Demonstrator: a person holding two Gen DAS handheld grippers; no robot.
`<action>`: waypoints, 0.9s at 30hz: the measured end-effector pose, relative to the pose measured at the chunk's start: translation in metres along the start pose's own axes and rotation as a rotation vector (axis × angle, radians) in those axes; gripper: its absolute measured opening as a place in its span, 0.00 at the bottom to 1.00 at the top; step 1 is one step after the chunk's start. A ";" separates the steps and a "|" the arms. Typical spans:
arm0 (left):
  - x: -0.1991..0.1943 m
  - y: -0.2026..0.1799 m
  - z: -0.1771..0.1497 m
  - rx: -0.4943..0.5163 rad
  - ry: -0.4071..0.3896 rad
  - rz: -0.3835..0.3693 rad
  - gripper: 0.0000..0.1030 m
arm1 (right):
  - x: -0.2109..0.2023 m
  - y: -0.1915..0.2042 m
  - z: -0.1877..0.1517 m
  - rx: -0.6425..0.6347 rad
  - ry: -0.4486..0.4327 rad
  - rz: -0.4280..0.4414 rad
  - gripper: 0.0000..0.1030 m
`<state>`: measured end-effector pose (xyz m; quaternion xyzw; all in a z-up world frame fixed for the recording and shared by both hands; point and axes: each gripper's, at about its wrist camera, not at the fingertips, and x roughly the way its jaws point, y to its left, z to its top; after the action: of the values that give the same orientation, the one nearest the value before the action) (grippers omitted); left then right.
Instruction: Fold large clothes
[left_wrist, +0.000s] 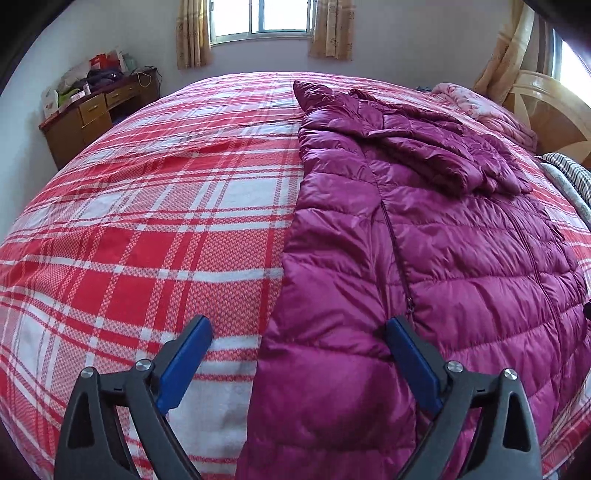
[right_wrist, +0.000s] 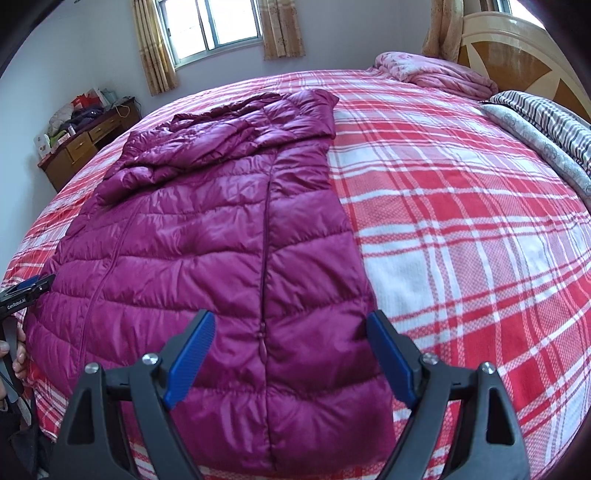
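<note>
Left wrist view: left tongs (left_wrist: 299, 334) spread wide, nothing between them, hovering over the near left edge of the purple down coat (left_wrist: 424, 236). Coat lies lengthwise on the red plaid bed (left_wrist: 147, 221), zipper running up the middle, sleeve folded across its upper part. Wooden dresser (left_wrist: 96, 110) w/ clutter by the far wall, pink quilt (left_wrist: 484, 107) near the headboard.

Right wrist view: right tongs (right_wrist: 290, 338) also spread, empty, above the coat's hem near the zipper end. Left tongs poke in at the left edge, prob. just beside the coat's side. Striped bedding (right_wrist: 546, 118) far right
</note>
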<state>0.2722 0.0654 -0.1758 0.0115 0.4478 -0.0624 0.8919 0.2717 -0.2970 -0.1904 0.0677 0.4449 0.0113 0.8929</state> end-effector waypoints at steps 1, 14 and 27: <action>-0.002 0.000 -0.001 -0.001 0.000 -0.003 0.93 | -0.001 0.000 -0.002 0.000 0.002 0.001 0.84; -0.035 -0.008 -0.039 0.029 -0.011 -0.135 0.93 | -0.014 0.001 -0.025 -0.002 0.035 0.042 0.84; -0.035 -0.003 -0.038 0.030 -0.024 -0.157 0.93 | -0.027 -0.020 -0.028 0.080 -0.015 -0.001 0.75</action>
<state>0.2207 0.0686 -0.1706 -0.0111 0.4357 -0.1388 0.8893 0.2329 -0.3164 -0.1883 0.1031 0.4385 -0.0071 0.8928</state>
